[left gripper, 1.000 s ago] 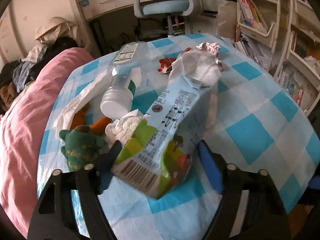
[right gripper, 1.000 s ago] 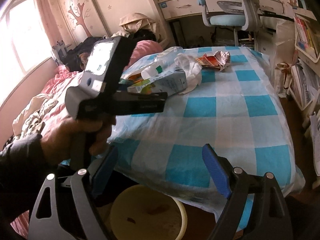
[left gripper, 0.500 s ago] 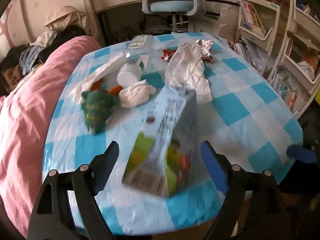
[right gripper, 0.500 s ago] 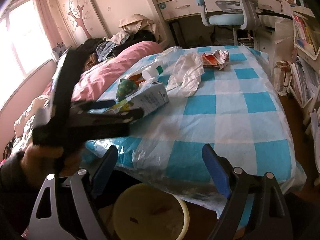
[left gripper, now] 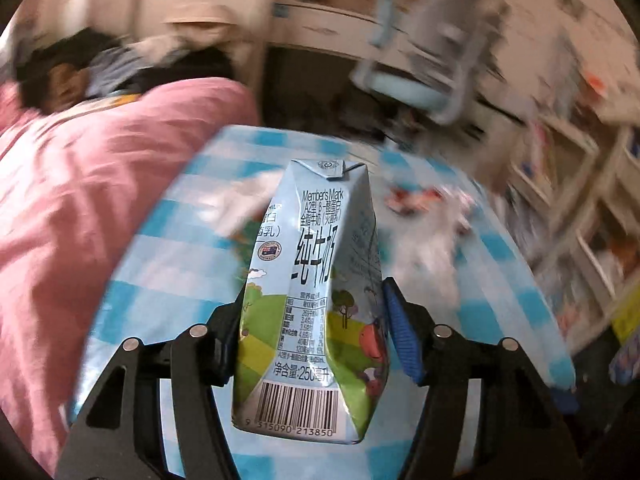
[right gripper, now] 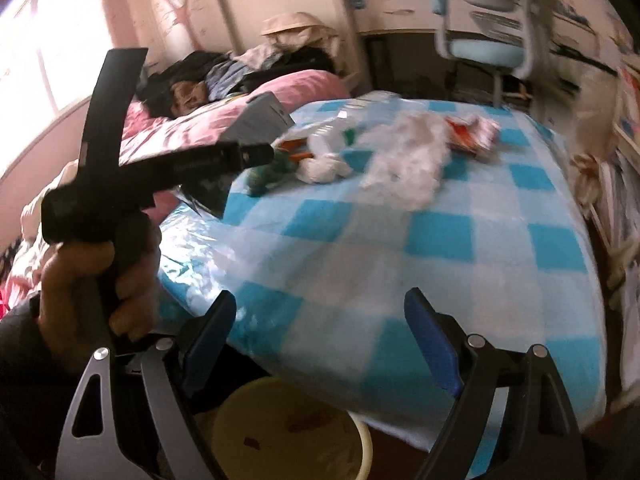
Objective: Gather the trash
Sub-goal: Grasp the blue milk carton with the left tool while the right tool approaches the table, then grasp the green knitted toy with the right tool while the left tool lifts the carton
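item: milk carton, 250 ml, centre of left wrist frame, upright, raised above checked tablecloth. left gripper: clenched on carton's lower sides. right gripper: fingers spread, grasping nothing, lower centre of its frame. yellow bin: bottom centre. crumpled trash: upper centre on cloth.

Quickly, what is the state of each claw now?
Left claw: closed on the milk carton.
Right claw: open, holding nothing.
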{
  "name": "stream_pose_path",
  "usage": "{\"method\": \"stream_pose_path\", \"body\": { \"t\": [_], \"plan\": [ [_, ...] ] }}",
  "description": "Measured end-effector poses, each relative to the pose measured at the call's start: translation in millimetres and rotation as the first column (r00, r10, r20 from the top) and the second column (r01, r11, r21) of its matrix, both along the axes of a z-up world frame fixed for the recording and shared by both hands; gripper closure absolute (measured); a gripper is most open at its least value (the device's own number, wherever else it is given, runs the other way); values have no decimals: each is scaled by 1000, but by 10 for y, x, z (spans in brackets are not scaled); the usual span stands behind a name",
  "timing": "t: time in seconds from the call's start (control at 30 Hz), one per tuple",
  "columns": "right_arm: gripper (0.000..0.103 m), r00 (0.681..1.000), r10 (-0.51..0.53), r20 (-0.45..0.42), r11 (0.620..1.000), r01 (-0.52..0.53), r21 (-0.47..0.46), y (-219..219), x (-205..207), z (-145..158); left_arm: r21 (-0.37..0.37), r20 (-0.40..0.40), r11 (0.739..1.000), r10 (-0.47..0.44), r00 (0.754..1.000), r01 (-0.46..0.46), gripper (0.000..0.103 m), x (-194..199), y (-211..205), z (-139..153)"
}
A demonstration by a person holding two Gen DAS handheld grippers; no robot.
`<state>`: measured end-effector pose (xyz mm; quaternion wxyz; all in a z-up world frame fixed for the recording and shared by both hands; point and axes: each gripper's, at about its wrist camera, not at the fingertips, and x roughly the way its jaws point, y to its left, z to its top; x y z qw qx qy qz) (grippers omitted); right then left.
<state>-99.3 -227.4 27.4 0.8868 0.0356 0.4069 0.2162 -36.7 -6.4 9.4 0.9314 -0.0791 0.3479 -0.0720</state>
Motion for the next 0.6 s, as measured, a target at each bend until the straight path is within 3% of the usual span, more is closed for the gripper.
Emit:
{"method": "stream_pose_path", "body": {
  "t": [0.17,0.37,0.47,0.6],
  "plan": [
    [21,996,88,3,996,-88,-25,339,322,-19,-10,27,987,162,986,-162,44,46,305,46],
    [21,986,166,-5,986,-166,31,700,669,-18,-73,74,936,349,934,-344,44,5,736,200],
    [29,985,169,-35,983,-166,83,866,920,-60,-92,70,916,398,915,-392,43,-24,859,226],
    [39,984,128,-120,981,-108,163,1006,1261,-218,-97,58,911,407,912,-400,43,9,908,215]
  ]
}}
